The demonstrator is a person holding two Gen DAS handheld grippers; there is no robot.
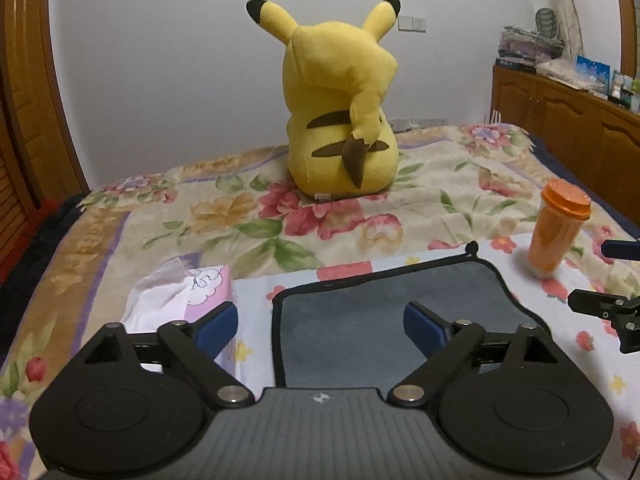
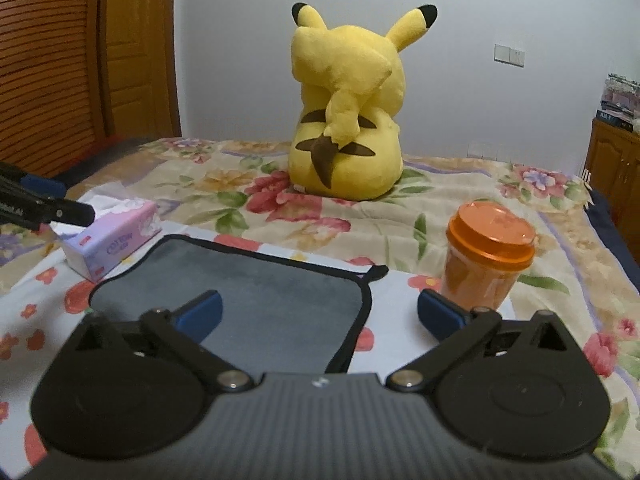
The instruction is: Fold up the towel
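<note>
Task status: folding not yet begun, as far as the views show; the grey towel lies flat and single-layered on the floral bedsheet, black piping visible along its edges, no crease or doubled layer seen; all folds appear to remain.

Towel location: near edge of the bed, between the tissue pack and the orange lidded cup, in front of the Pikachu plush.

Orientation: hanging loop at the far right corner; the near edge is hidden, so the long axis cannot be determined.

Left gripper: fingers spread wide, holding nothing, above the towel's left portion.

Right gripper: fingers spread wide, holding nothing, astride the towel's right edge.
</note>
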